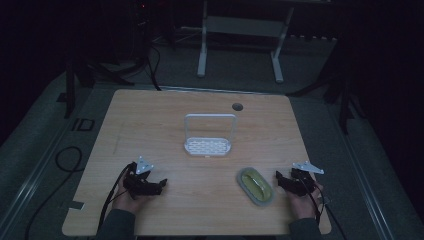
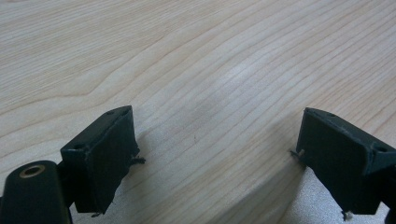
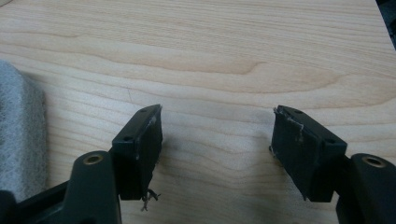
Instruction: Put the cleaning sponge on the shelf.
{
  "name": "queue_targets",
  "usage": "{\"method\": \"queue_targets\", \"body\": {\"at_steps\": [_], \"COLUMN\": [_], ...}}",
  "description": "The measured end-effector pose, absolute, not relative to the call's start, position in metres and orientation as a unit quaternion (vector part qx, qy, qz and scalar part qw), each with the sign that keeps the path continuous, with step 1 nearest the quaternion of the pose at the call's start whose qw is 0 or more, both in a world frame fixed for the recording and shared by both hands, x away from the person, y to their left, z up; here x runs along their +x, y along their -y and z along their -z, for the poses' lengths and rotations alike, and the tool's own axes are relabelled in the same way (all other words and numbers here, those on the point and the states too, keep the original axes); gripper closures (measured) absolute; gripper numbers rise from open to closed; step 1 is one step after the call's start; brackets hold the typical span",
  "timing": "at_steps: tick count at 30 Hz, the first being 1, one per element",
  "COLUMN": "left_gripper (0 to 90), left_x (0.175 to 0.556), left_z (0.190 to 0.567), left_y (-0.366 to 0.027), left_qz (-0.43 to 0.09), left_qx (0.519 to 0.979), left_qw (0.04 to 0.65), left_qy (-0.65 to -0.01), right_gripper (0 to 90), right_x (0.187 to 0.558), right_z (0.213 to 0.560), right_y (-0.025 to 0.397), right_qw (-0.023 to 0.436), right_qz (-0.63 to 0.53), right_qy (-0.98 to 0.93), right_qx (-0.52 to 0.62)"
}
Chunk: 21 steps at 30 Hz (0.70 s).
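Both tongs released and empty – right tongs just beside the dish, left tongs well apart from it (grasp the rim, not the contents).

Count, high view: 1 wooden tabletop. On it: 1 white rack with a perforated base and upright frame; 1 oval lidded container with a yellowish item inside. Hand-held grippers: 2, namely left hand-held gripper and right hand-held gripper. 1 round hole in the tabletop, far edge.
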<state>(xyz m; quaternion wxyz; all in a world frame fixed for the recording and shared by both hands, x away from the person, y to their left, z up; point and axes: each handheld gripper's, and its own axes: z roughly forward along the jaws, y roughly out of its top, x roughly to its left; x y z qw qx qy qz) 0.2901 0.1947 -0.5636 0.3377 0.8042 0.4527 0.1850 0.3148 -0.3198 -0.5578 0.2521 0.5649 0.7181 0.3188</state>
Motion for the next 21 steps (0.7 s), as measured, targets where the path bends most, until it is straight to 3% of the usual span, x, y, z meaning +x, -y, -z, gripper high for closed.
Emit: {"method": "queue_targets", "body": {"at_steps": [3, 9, 21], "left_gripper": [11.8, 11.8, 11.9], "left_x": [0.29, 0.29, 0.29], "left_z": [0.564, 0.564, 0.564], "left_y": [-0.195, -0.195, -0.195], "left_qz": [-0.185, -0.185, -0.185], "left_qx": [0.804, 0.804, 0.804], "left_qw": [0.338, 0.338, 0.337], "left_qy": [-0.453, -0.453, -0.453], "right_gripper": [41.9, 47.7, 47.4], "right_x": [0.314, 0.305, 0.291], "right_z": [0.556, 0.539, 0.499], "right_y": [0.32, 0.317, 0.287], "right_qw": [0.25, 0.261, 0.256], "right_qz": [-0.319, -0.353, -0.38], "right_qy": [-0.72, -0.711, -0.744], "right_qx": [0.563, 0.55, 0.488]}}
